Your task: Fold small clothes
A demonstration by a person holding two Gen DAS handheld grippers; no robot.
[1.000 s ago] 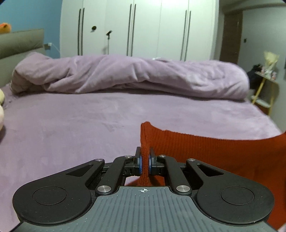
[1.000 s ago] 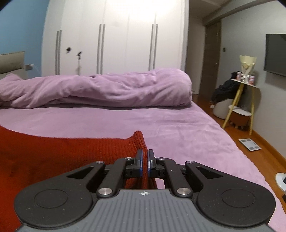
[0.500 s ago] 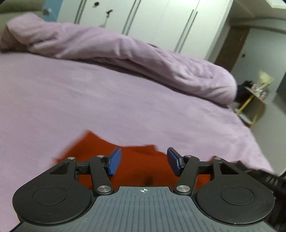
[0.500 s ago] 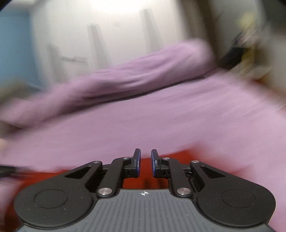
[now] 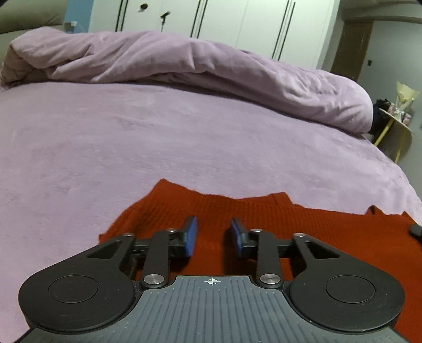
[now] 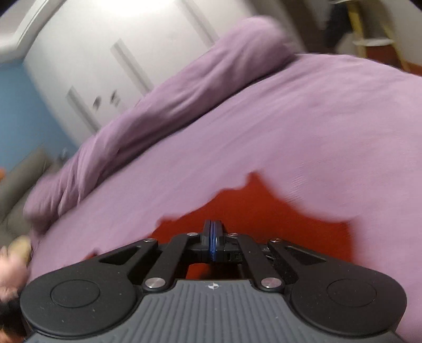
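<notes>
1. Left wrist view: the left gripper (image 5: pixel 213 237) sits low and level over the bed, pointing toward the far wardrobe, its blue-padded fingers (image 5: pixel 190 236) spread wide with nothing between them.
2. Right under and ahead of those fingers lies the red ribbed knit garment (image 5: pixel 263 211), flat on the lilac plush bedsheet (image 5: pixel 158 137). It fills the lower middle and lower right of the frame, and its jagged far edge runs just beyond the fingertips.
3. Both pads hang above the red knit; whether they touch it I cannot tell.
4. A rumpled lilac duvet (image 5: pixel 197 68) stretches across the upper half of the frame, with white wardrobe doors (image 5: pixel 224 21) behind it and a yellow-legged side table (image 5: pixel 398 132) at the right edge.
5. Right wrist view: the right gripper (image 6: pixel 213 237) is rolled to one side, so the bed slopes across a blurred frame. Its fingers are pressed together, blue pads meeting, with no cloth visible between them.
6. The red garment (image 6: pixel 263 211) lies on the bedsheet (image 6: pixel 316 132) directly beneath and beyond the closed tips, at lower centre, reaching out to the right.
</notes>
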